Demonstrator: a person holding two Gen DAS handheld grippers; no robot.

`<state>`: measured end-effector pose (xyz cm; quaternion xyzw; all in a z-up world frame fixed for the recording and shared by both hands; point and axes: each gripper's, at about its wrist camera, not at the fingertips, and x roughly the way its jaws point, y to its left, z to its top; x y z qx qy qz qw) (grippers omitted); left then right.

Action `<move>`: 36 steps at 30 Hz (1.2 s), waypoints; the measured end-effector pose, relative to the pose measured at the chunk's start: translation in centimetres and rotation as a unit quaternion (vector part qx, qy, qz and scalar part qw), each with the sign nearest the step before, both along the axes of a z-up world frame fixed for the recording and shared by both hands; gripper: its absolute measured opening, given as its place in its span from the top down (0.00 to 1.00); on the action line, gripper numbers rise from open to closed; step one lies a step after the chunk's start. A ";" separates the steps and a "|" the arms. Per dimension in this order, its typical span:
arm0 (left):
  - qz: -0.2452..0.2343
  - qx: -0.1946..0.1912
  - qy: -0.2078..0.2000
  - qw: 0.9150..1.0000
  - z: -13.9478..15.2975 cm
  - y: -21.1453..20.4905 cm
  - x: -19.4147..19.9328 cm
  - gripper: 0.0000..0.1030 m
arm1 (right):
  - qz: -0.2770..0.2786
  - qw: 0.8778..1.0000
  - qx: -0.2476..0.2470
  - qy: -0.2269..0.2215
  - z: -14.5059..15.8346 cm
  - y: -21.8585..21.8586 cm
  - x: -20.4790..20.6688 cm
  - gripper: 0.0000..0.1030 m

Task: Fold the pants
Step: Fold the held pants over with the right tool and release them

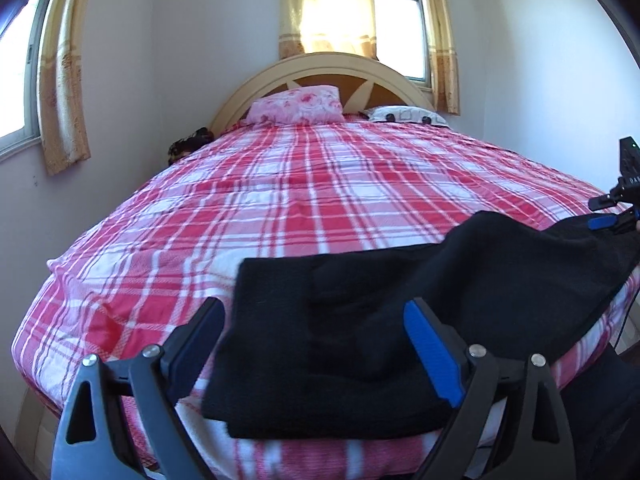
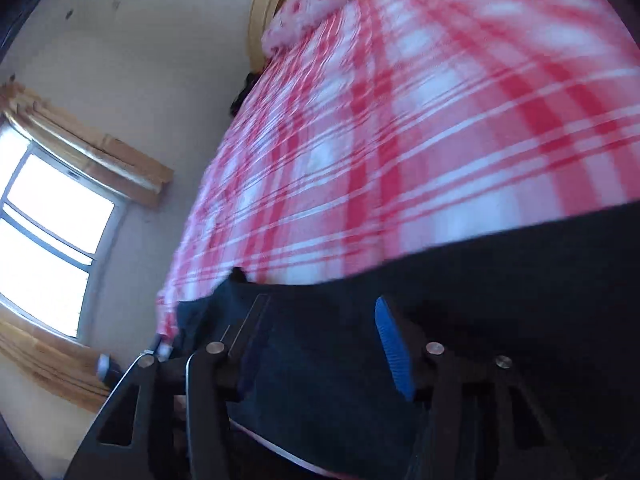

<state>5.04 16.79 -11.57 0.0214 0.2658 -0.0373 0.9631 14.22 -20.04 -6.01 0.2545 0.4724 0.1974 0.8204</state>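
Black pants [image 1: 360, 320] lie folded in a thick stack at the near edge of the bed; their right part rises in a hump toward the right. My left gripper [image 1: 316, 324] hovers just over the stack with its fingers wide open and nothing pinched. My right gripper [image 1: 612, 216] shows at the far right edge, beside the raised end of the pants. The right wrist view is blurred: the right gripper [image 2: 320, 320] stands open above the dark pants [image 2: 500, 280], the cloth filling the gap below its fingers without being pressed.
The bed's red plaid sheet [image 1: 300, 200] stretches back to a pink pillow [image 1: 296, 108], a white pillow [image 1: 404, 114] and a curved headboard [image 1: 320, 64]. Curtained windows [image 1: 20, 80] are on the left and back walls. A dark bundle [image 1: 188, 144] sits at the bed's left side.
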 end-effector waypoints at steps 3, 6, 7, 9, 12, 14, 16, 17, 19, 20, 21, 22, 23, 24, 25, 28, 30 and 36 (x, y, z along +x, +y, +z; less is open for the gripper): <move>-0.024 0.003 0.008 1.000 0.0 -2.1 0.2 0.09 | -0.064 0.996 -0.062 -0.009 0.7 -6.4 -3.3 0.44; -0.048 0.005 0.015 0.999 -0.1 -4.2 0.3 0.09 | -0.130 0.989 -0.067 -0.006 0.5 -11.8 -5.8 0.43; -0.063 0.003 0.019 0.998 -0.1 -5.2 0.3 0.09 | -0.147 0.987 -0.065 -0.005 0.3 -13.0 -6.5 0.43; -0.078 0.010 0.023 0.997 -0.1 -6.8 0.5 0.09 | -0.182 0.981 -0.069 -0.007 0.3 -15.8 -8.1 0.43; -0.097 0.012 0.020 0.995 0.2 -8.7 0.2 0.09 | -0.247 0.964 -0.093 -0.007 0.2 -19.5 -10.0 0.43; -0.107 0.014 0.022 0.994 0.3 -9.7 0.3 0.09 | -0.295 0.951 -0.092 -0.013 0.5 -22.7 -11.0 0.43; -0.107 0.018 0.025 0.994 0.2 -10.0 0.4 0.09 | -0.349 0.933 -0.088 -0.002 0.6 -25.6 -11.9 0.43; -0.106 0.017 0.030 0.994 0.0 -9.9 0.6 0.09 | -0.368 0.926 -0.088 0.000 0.5 -26.9 -12.3 0.43; -0.100 0.013 0.038 0.994 -0.2 -9.8 0.7 0.09 | -0.402 0.909 -0.109 0.016 0.7 -28.7 -12.6 0.43; -0.097 0.010 0.041 0.994 -0.3 -9.5 0.8 0.09 | -0.421 0.900 -0.108 0.023 0.6 -29.9 -12.9 0.43; -0.094 0.007 0.042 0.995 -0.4 -9.5 0.9 0.09 | -0.426 0.899 -0.103 0.027 0.4 -30.6 -13.1 0.43; -0.092 0.003 0.043 0.995 -0.4 -9.3 0.9 0.09 | -0.424 0.899 -0.102 0.032 0.4 -31.1 -13.2 0.43; -0.091 0.001 0.042 0.995 -0.4 -9.1 1.0 0.09 | -0.424 0.899 -0.102 0.038 0.2 -31.4 -13.1 0.43; -0.090 0.001 0.041 0.995 -0.5 -9.3 1.0 0.09 | -0.423 0.899 -0.104 0.046 0.0 -31.6 -13.0 0.43; -0.090 0.002 0.040 0.995 -0.6 -9.4 1.1 0.09 | -0.422 0.899 -0.104 0.049 -0.2 -31.5 -12.8 0.43; -0.093 0.004 0.039 0.995 -0.7 -9.5 1.4 0.09 | -0.424 0.900 -0.084 0.050 -1.0 -32.3 -12.7 0.43; -0.091 0.005 0.040 0.995 -0.9 -9.4 1.5 0.09 | -0.429 0.899 -0.075 0.046 -1.5 -32.6 -12.3 0.54; -0.083 0.001 0.047 0.995 -1.6 -8.6 1.7 0.09 | -0.423 0.905 -0.048 -0.002 -0.6 -32.7 -13.1 0.95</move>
